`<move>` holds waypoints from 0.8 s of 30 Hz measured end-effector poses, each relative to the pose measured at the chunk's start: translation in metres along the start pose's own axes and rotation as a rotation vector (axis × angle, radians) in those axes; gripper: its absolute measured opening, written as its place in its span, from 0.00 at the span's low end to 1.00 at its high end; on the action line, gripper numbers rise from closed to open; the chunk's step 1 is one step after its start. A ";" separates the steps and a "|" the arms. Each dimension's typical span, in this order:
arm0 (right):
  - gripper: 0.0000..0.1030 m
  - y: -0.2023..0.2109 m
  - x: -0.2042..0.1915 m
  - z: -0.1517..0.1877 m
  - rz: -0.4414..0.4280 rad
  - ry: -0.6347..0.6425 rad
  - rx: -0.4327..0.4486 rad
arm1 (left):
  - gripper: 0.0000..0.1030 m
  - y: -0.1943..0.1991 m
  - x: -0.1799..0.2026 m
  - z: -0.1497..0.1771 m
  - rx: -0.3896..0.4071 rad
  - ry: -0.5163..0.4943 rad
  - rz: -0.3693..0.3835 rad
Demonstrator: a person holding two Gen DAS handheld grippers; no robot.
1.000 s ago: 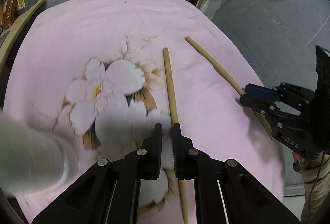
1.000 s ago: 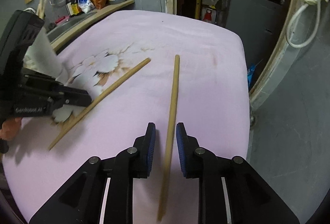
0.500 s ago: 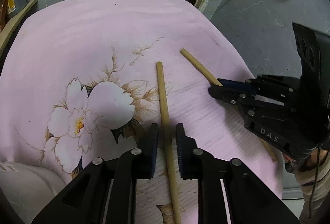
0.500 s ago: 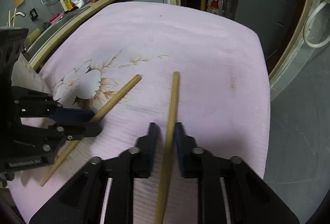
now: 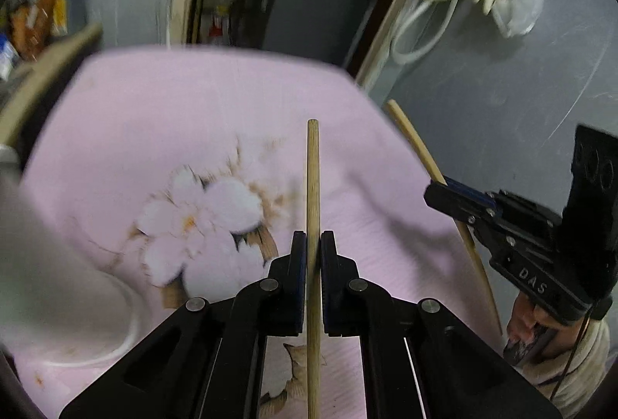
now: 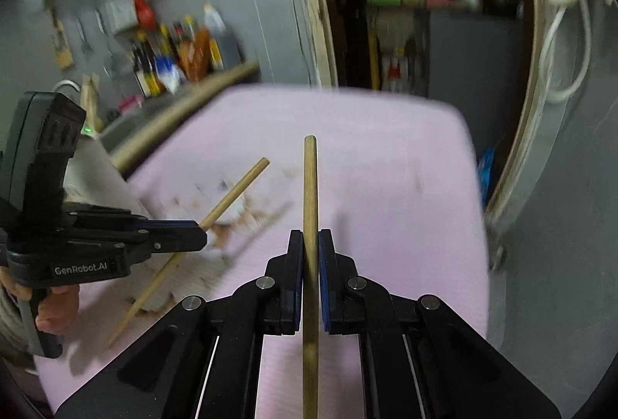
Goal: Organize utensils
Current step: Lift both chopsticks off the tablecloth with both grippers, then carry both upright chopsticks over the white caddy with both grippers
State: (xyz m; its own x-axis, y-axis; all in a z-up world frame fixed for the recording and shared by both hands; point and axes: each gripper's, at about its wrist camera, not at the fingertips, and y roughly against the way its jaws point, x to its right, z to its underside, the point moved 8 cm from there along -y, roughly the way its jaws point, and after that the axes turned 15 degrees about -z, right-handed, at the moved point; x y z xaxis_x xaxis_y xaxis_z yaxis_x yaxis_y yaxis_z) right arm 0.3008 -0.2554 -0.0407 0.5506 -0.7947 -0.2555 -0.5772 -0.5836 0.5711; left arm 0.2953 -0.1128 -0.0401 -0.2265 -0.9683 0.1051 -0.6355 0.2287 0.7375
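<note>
A: What does the left tool have hold of?

B: One wooden chopstick. The pads are clamped on it, and the stick runs straight up the middle of the left wrist view, its far tip over the pink floral cloth on the bench.

A: And the right tool?

B: Its jaws have just been closing and are now pressed tight on the second chopstick, which stands up the centre of its own view, tip above the cloth.

A: Can each tool be seen from the other camera?

B: Yes. At the right edge of the left wrist view the right tool grips its stick, which reaches toward the upper middle of the frame. At the lower left of the right wrist view the left tool holds its stick slanting up to the right, with a hand on its grip.

A: Anything else?

B: Blurred bottles on a shelf, upper left.
</note>
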 end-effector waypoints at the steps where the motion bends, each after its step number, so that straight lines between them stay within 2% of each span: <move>1: 0.05 0.006 -0.007 -0.002 0.006 0.021 0.033 | 0.04 0.010 -0.002 -0.002 0.046 0.007 -0.012; 8: 0.05 0.055 -0.072 -0.033 -0.013 0.179 0.382 | 0.04 0.082 -0.015 -0.020 0.378 0.072 -0.084; 11: 0.05 0.068 -0.103 -0.051 -0.037 0.254 0.505 | 0.04 0.108 -0.015 -0.026 0.491 0.095 -0.108; 17: 0.05 0.088 -0.155 -0.087 -0.145 0.328 0.737 | 0.04 0.152 -0.048 -0.043 0.653 0.169 -0.161; 24: 0.05 0.079 -0.196 -0.131 -0.279 0.310 0.880 | 0.04 0.202 -0.106 -0.064 0.779 0.252 -0.237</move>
State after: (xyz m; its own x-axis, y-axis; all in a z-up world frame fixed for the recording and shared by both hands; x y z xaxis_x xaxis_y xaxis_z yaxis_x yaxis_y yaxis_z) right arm 0.2261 -0.1239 0.1564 0.7975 -0.6033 -0.0043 -0.5769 -0.7604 -0.2982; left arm 0.2382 0.0294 0.1407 0.0895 -0.9715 0.2195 -0.9927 -0.0691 0.0989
